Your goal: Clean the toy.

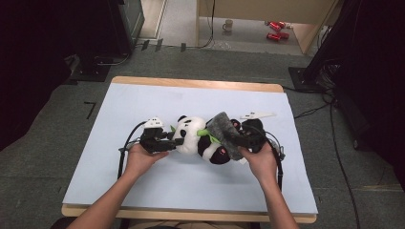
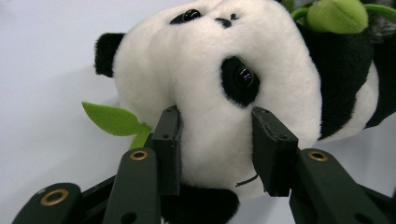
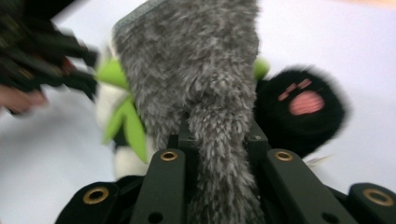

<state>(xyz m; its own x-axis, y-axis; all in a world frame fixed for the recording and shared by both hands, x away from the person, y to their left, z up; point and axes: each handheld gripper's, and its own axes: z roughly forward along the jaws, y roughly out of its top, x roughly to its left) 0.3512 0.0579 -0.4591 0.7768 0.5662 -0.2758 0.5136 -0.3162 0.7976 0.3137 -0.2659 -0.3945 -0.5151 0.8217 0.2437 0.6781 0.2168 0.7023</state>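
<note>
A black-and-white panda plush (image 1: 191, 136) lies on its side in the middle of the pale sheet (image 1: 143, 105). My left gripper (image 1: 169, 140) comes in from the left and is shut on the panda's head (image 2: 210, 70), its pads pressing into the white fur below the eye. A green felt leaf (image 2: 114, 119) sticks out beside the left jaw. A grey furry cloth (image 1: 224, 131) lies draped over the panda's body. My right gripper (image 3: 219, 135) is shut on a gathered end of that grey cloth (image 3: 196, 60). A black paw with pink pads (image 3: 301, 109) shows right of it.
The table's wooden edge (image 1: 200, 85) runs along the back. Bare sheet lies all around the plush. Cables trail from both grippers toward the front edge. Beyond the table, a mug (image 1: 228, 25) and red cans (image 1: 276, 29) sit on the floor.
</note>
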